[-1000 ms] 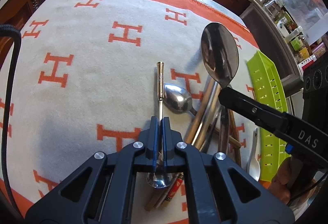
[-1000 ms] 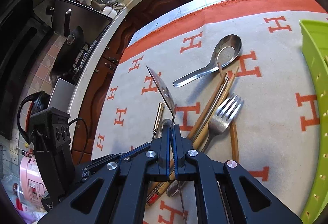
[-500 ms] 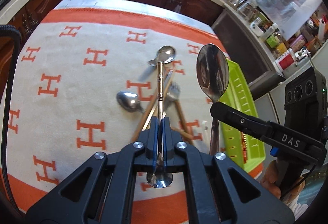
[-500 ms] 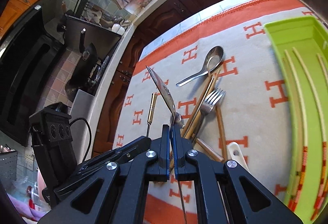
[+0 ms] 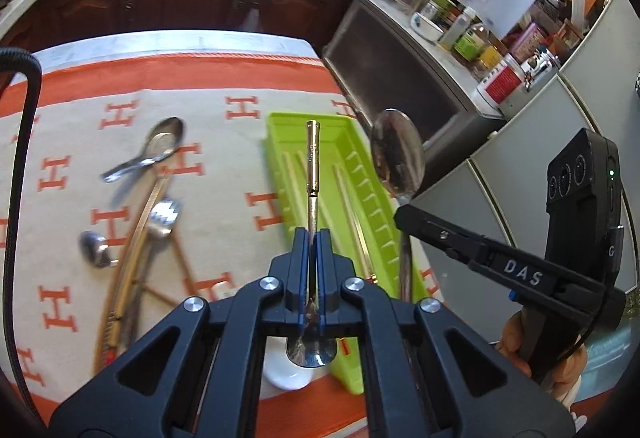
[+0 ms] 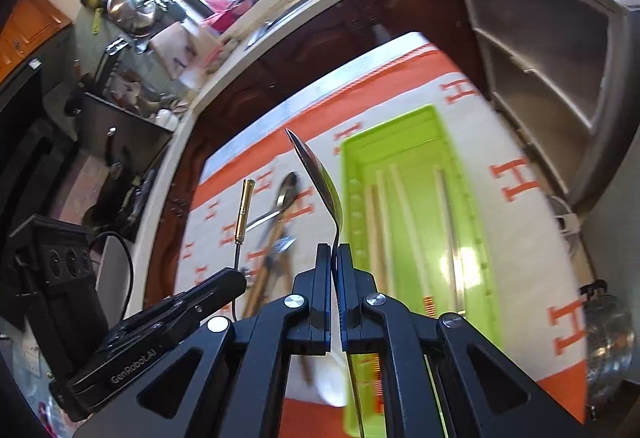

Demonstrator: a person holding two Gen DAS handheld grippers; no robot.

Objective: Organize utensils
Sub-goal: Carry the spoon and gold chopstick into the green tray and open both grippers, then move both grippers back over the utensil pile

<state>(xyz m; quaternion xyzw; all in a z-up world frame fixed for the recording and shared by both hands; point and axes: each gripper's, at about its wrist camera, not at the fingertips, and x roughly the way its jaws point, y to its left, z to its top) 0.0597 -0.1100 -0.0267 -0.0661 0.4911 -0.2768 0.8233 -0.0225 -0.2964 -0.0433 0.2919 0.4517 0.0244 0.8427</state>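
Note:
My left gripper (image 5: pixel 311 238) is shut on a small spoon with a gold handle (image 5: pixel 312 165); its bowl hangs behind the fingers and the handle sticks forward over the green tray (image 5: pixel 360 197). My right gripper (image 6: pixel 334 252) is shut on the stem of a large steel spoon (image 6: pixel 320 173), bowl up, above the tray's (image 6: pixel 472 197) left side. That large spoon (image 5: pixel 397 157) and the right gripper (image 5: pixel 404 215) also show at the right of the left wrist view. The gold-handled spoon (image 6: pixel 243 211) and the left gripper (image 6: pixel 234 282) show in the right wrist view. Chopsticks lie in the tray.
On the white and orange cloth (image 5: pixel 224 173) lie a steel soup spoon (image 5: pixel 154 151), a fork (image 5: pixel 162 217), brass chopsticks (image 5: pixel 132 258), a small spoon (image 5: pixel 93 249) and a white ceramic spoon (image 5: pixel 284 370). A steel cabinet (image 6: pixel 552 77) and counter stand beyond the table.
Both grippers have lifted and swung right, from over the utensil pile to over the green tray, each still holding its spoon. The pile now lies to the left.

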